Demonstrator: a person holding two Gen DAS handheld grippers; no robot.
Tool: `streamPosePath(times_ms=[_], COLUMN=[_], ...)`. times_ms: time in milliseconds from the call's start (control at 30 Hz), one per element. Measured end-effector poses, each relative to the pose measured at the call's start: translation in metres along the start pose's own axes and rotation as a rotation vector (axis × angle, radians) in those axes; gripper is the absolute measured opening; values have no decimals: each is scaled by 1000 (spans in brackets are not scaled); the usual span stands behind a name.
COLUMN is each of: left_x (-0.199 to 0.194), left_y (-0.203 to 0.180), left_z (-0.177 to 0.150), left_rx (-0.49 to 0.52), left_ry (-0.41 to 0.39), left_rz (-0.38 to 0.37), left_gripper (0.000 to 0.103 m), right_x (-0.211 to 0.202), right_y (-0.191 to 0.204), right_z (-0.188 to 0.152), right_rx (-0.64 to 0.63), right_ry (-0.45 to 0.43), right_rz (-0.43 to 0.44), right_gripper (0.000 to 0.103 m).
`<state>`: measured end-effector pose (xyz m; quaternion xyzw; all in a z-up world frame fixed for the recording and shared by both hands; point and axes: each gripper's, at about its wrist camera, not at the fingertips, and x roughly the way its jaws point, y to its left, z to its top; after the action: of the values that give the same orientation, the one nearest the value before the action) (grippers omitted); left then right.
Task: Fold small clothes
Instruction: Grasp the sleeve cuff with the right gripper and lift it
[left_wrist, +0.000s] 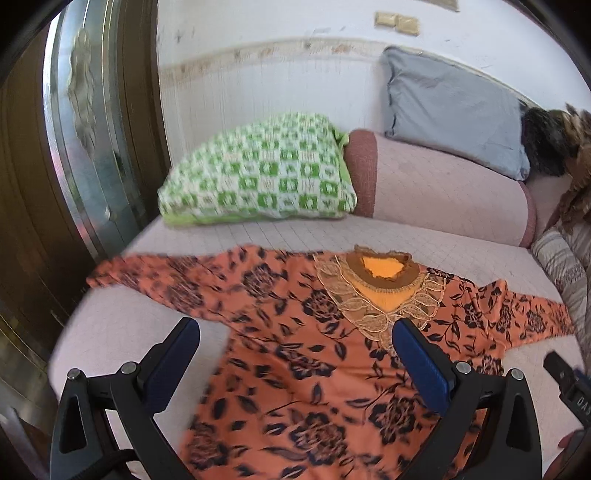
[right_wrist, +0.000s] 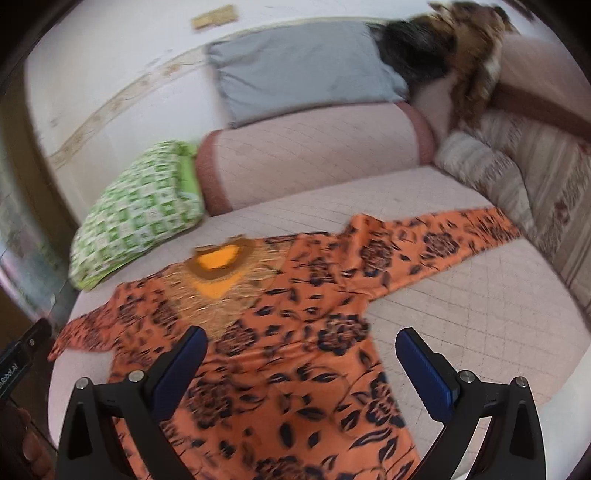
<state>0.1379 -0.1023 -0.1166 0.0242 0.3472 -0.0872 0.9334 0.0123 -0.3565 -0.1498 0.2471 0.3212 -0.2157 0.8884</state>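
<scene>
The orange floral top (left_wrist: 295, 354) lies spread flat on the pink quilted bed (right_wrist: 461, 314), sleeves out to both sides; the left gripper (left_wrist: 295, 354) hovers above its chest, jaws wide and empty; the right gripper (right_wrist: 301, 365) hangs likewise over the body, gaping, holding nothing.

An orange top (left_wrist: 295, 369) with dark flowers is seen; a green-and-white checked pillow (left_wrist: 258, 177) at 11 o'clock.
</scene>
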Motion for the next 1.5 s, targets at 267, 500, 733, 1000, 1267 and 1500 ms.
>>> streamPosePath(times_ms=[267, 500, 733, 1000, 1267, 1500], left_x=[89, 122, 139, 146, 146, 156], left_y=[-20, -26, -37, -50, -47, -21], left_z=[-25, -33, -37, -40, -49, -48], left_rx=[-14, 52, 108, 157, 219, 151], left_ry=[113, 107, 121, 149, 152, 186], left_rz=[18, 57, 51, 29, -10, -59], left_gripper=[103, 103, 103, 103, 103, 103], right_x=[60, 63, 75, 97, 154, 210], right_y=[-54, -52, -40, -45, -97, -270], right_z=[15, 30, 36, 40, 53, 64], right_rx=[29, -43, -94, -71, 79, 688], right_ry=[39, -32, -55, -42, 67, 123], right_rz=[-257, -337, -340, -328, -257, -99], right_gripper=[103, 103, 103, 103, 103, 100])
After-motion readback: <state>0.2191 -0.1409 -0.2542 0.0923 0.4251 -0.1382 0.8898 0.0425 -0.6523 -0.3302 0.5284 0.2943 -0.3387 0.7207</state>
